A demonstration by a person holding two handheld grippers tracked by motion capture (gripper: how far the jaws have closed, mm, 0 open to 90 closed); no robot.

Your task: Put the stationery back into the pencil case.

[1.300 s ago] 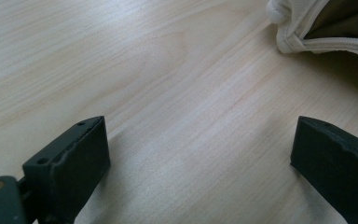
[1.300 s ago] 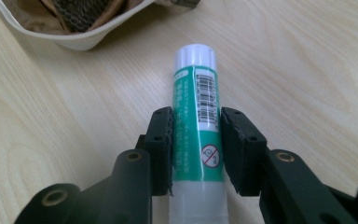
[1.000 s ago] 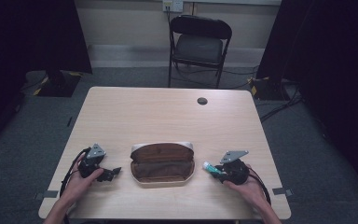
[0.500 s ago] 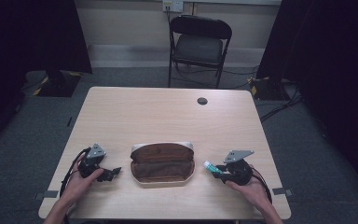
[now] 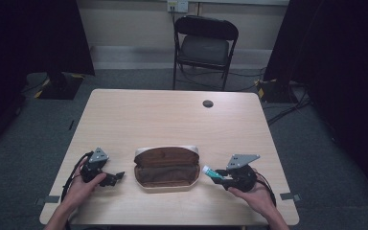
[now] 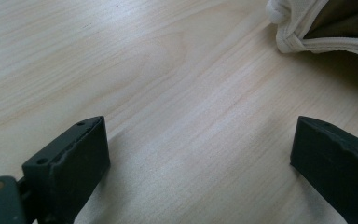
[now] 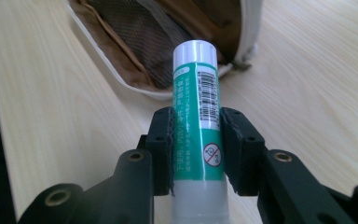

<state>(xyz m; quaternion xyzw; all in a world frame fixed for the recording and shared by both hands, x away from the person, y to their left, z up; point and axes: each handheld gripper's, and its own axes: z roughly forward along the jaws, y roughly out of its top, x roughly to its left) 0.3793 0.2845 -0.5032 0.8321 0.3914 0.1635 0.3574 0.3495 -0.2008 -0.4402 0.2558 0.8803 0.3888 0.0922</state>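
Right gripper (image 5: 216, 176) pinched a glue stick (image 5: 210, 171) just right of the open pouch (image 5: 166, 168), lower centre of the high view.
The stick looked light, stiff and smooth, likely slippery; it was gripped mid-barrel, white cap (image 7: 194, 50) pointing at the pouch. Left gripper (image 5: 117, 177) sat lower left, jaws spread on nothing. Right gripper view showed the stick's barcode and the pouch's mesh lining; the high view gave neither. Left gripper view caught bare table (image 6: 168, 93) and the pouch's white corner at upper right.
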